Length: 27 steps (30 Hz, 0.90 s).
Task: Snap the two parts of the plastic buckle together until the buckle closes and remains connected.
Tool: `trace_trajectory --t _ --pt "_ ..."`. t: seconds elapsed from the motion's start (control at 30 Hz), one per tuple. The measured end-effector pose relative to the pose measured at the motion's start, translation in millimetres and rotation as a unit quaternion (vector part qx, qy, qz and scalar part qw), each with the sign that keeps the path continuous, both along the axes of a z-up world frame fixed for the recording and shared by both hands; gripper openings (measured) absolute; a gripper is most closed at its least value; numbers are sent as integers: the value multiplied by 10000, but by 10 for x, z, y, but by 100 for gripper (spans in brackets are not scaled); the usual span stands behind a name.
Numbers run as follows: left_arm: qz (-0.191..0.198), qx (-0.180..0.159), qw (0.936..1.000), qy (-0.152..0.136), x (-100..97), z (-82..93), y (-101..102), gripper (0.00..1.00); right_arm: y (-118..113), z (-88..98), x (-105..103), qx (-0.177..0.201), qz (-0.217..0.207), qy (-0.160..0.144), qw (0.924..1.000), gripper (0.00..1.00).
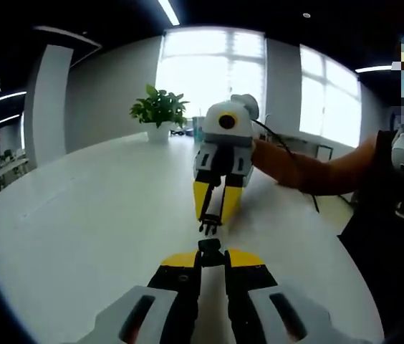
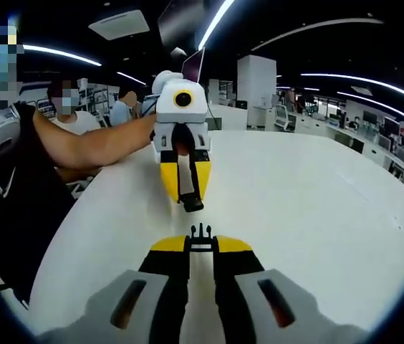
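— Black plastic is gripped in both pairs of tongs? Where are the buckle halves?

— Yes. In the left gripper view, the socket half (image 1: 210, 251) is pinched at the tips of the left tongs (image 1: 210, 259), jaws nearly closed. The pronged half (image 1: 208, 228) is clamped by the right tongs (image 1: 215, 215), facing it, just apart.

— And beneath?

— A white surface (image 1: 102, 215) is seen below; a potted plant (image 1: 159, 111) is set at its far end.

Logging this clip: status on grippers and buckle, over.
Left gripper shut on socket half. Right gripper shut on pronged half. Halves face each other above the table, small gap, not joined. Nothing between them.
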<state>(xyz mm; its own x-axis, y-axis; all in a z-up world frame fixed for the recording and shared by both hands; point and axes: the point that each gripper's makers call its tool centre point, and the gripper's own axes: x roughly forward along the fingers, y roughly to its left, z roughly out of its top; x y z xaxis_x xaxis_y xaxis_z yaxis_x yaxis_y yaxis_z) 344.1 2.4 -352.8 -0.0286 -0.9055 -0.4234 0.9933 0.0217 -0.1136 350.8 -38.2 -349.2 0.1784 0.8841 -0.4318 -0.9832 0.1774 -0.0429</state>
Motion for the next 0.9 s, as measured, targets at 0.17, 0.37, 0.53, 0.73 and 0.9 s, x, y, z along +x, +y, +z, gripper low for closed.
trace_trajectory --t 0.17,0.37,0.53,0.73,0.9 --pt "22 13 10000 12 -9 -21 29 12 -10 3 -30 -29 15 9 10000 11" --pt "125 13 9999 -7 -6 -20 25 12 -38 -23 -42 5 -29 40 10000 11" --pt "122 63 9999 -37 -31 -76 18 12 -11 -59 -49 17 17 85 10000 11" --pt "54 86 9999 -18 -52 -108 18 12 12 -72 -115 26 96 88 9999 11" --pt "-25 101 9999 -8 -90 -126 26 11 40 -100 -127 -45 158 38 9999 11"
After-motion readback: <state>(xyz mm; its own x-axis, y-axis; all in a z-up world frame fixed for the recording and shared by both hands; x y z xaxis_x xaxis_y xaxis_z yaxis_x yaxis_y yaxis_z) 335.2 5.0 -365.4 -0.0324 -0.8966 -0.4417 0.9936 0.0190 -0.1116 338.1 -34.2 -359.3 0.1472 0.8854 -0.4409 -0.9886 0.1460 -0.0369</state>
